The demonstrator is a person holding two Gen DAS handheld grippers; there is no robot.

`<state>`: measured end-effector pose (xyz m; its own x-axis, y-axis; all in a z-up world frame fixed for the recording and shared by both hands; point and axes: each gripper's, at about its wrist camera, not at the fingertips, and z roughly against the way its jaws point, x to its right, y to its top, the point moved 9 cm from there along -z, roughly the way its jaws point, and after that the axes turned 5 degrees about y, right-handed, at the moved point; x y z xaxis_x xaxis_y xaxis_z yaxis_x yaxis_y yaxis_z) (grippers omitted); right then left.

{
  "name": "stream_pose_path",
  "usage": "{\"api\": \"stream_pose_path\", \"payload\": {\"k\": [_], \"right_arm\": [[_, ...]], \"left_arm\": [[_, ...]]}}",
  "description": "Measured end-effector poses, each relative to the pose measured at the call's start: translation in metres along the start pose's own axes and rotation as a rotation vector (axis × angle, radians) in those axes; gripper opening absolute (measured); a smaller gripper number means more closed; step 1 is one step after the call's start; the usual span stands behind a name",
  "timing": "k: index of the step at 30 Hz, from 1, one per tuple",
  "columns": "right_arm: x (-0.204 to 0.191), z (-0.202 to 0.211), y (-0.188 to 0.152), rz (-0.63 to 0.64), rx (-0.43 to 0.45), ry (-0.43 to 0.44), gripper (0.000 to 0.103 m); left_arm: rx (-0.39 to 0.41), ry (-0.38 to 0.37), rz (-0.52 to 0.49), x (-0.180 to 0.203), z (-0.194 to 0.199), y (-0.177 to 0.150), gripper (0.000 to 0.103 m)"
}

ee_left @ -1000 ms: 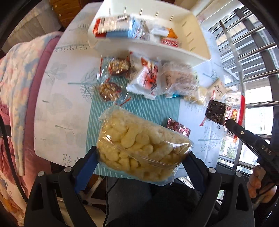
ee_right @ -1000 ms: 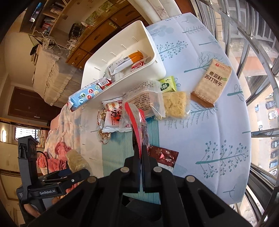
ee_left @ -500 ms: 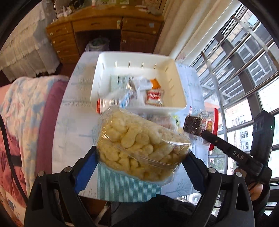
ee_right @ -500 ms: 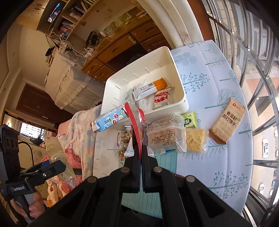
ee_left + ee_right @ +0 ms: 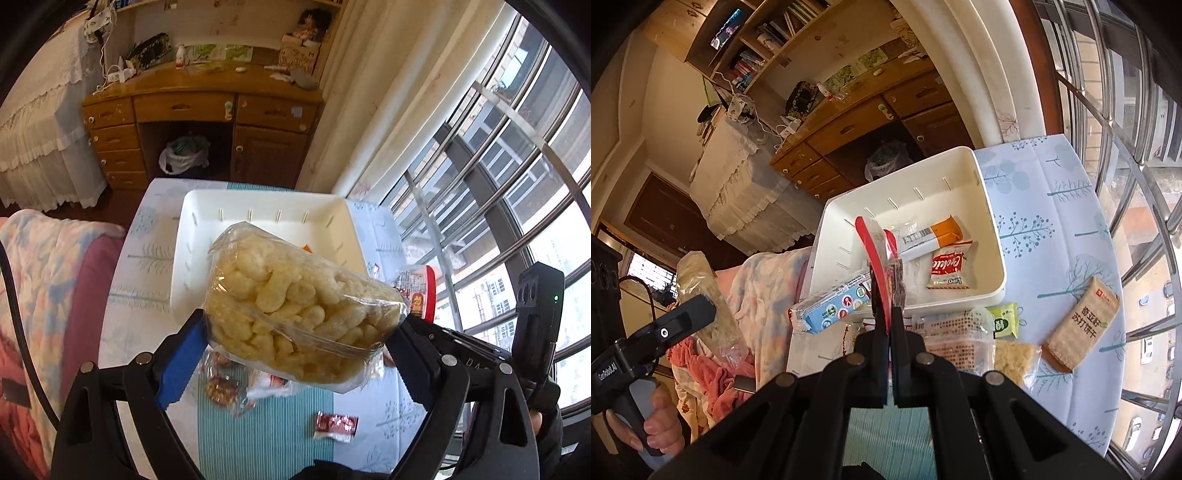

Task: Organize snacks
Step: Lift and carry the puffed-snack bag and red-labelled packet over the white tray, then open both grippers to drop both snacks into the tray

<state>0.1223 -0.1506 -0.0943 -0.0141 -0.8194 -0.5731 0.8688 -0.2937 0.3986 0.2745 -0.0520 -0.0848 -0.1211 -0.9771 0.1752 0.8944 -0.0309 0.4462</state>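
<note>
Bulging between wide-set jaws, a clear crinkly puff bag (image 5: pixel 295 314) full of knobbly pale curls sits clamped in the left gripper (image 5: pixel 295 354), lifted above the table (image 5: pixel 125 295). The white bin (image 5: pixel 184 236), smooth plastic with rounded corners and slotted walls, lies beyond it at 12 o'clock. The right gripper (image 5: pixel 889 314) has its jaws together, pinching a thin red-edged packet (image 5: pixel 882 258) that stands upright over the bin's near rim. Inside the bin (image 5: pixel 990 236) lie an orange-ended wrapper (image 5: pixel 934 236) and a cookie pouch (image 5: pixel 947 267), with bare floor at 1 o'clock. A flat cracker pack (image 5: pixel 1082 325) rests at 3 o'clock on the tree-print cloth, open cloth around it.
</note>
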Motion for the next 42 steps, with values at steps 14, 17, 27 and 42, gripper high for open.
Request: {"api": "stream_pose_path", "payload": {"k": [14, 17, 27, 42], "right_arm": [[-0.004, -0.046, 0.024, 0.133, 0.003, -0.041, 0.001], [-0.005, -0.051, 0.028, 0.155, 0.009, -0.044, 0.001], [0.008, -0.068, 0.034, 0.133, -0.002, -0.076, 0.006], [0.011, -0.048, 0.031, 0.075, 0.017, -0.055, 0.037]], "left_arm": [[0.171, -0.087, 0.107, -0.026, -0.047, 0.042, 0.092], [0.158, -0.077, 0.126, -0.033, -0.063, 0.048, 0.092], [0.074, -0.059, 0.152, -0.043, -0.102, 0.050, 0.101], [0.087, -0.066, 0.123, -0.029, -0.080, 0.041, 0.102]]}}
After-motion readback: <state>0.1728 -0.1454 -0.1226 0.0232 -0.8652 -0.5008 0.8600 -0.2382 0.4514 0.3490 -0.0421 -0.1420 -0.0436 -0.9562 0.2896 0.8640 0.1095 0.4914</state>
